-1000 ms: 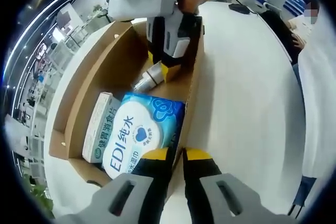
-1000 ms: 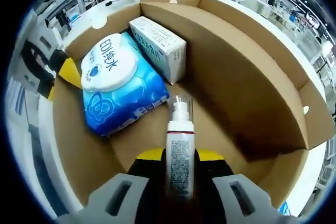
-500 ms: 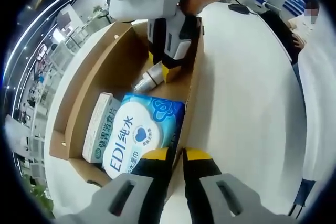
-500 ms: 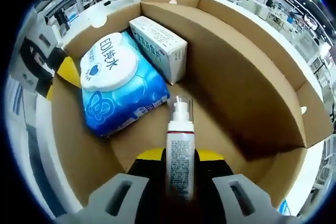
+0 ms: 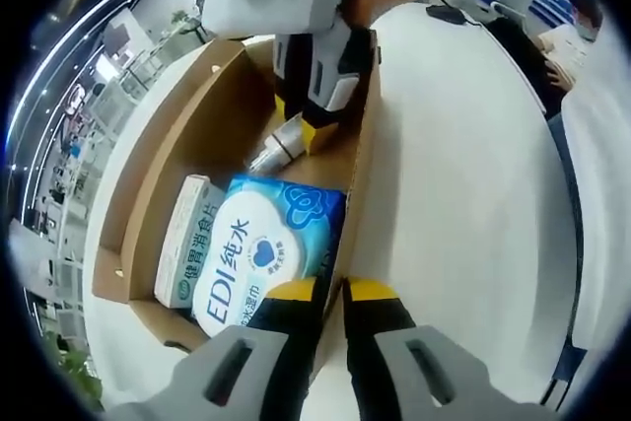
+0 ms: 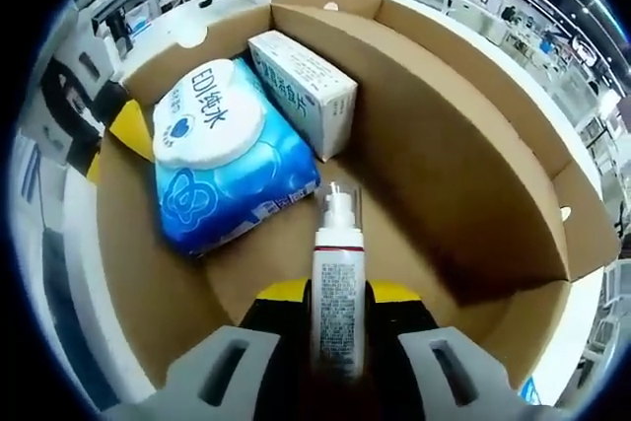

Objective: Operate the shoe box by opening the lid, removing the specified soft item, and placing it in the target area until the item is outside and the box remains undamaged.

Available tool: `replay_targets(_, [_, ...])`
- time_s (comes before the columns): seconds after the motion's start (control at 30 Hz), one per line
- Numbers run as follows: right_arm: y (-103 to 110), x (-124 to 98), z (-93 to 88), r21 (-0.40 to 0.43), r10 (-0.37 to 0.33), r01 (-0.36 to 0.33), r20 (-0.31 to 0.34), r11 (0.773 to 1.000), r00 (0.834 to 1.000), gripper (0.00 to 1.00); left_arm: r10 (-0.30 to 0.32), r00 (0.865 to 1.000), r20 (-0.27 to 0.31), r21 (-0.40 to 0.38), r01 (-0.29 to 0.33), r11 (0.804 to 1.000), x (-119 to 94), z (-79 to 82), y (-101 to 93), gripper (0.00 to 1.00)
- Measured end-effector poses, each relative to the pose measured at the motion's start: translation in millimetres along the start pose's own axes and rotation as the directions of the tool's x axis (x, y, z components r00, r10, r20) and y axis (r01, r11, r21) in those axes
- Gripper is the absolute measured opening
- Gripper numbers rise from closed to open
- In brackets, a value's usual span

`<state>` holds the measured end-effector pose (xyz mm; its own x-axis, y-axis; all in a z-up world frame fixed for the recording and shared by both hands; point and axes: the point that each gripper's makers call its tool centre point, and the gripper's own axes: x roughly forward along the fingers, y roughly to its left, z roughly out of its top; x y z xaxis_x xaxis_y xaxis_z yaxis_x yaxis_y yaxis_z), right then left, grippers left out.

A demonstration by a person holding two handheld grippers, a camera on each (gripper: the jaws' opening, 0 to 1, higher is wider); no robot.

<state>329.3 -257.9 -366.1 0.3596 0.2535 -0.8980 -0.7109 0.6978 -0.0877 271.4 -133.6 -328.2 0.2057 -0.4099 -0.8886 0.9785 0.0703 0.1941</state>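
Shoe box [image 6: 463, 145] is plain brown cardboard, lid open; right gripper [image 6: 337, 293] clamps a slim white pump bottle [image 6: 337, 293], left gripper [image 5: 330, 290] pinches the box wall

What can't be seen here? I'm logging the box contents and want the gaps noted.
- Bottle: its base, right gripper view, hidden between the right gripper's jaws.
- Wipes pack: near end, left gripper view, behind the box wall.
- Carton print: too small in both views.

Left tongs [image 5: 329, 288] nipped on a cardboard wall, right tongs [image 6: 337, 293] clamped on a bottle.
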Motion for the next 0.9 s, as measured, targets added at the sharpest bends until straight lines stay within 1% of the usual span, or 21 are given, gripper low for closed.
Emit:
replay_targets(0.13, [-2.7, -7.2, 9.7, 0.017, -0.008, 0.008, 0.031, 1.000, 0.999, 0.19, 0.001, 1.000, -0.002, 0.002, -0.001, 1.000, 0.0, -0.6, 0.1, 0.09])
replay_targets(0.2, [-4.9, -9.6, 12.3, 0.013, -0.018, 0.017, 0.040, 1.000, 0.999, 0.19, -0.001, 1.000, -0.002, 0.003, 0.001, 1.000, -0.1, -0.7, -0.1, 0.09])
replay_targets(0.4, [-7.0, -18.3, 18.4, 0.043, -0.026, 0.023, 0.065, 0.999, 0.998, 0.19, -0.003, 1.000, -0.003, 0.003, 0.003, 1.000, -0.8, -0.1, -0.1, 0.09])
replay_targets(0.53, [-9.5, -27.8, 26.7, 0.071, -0.041, 0.034, 0.097, 0.997, 0.994, 0.19, -0.002, 1.000, -0.005, 0.004, 0.002, 1.000, -0.2, 0.1, 0.4, 0.09])
replay_targets(0.7, [-8.2, -30.8, 28.9, 0.078, -0.046, 0.038, 0.105, 0.996, 0.993, 0.19, 0.002, 1.000, -0.007, 0.004, -0.002, 1.000, -0.4, 0.7, 0.8, 0.09])
replay_targets(0.9, [0.2, -30.1, 27.0, 0.083, -0.042, 0.034, 0.105, 0.996, 0.994, 0.19, 0.012, 1.000, 0.000, 0.002, -0.012, 1.000, -0.4, 1.0, 0.3, 0.09])
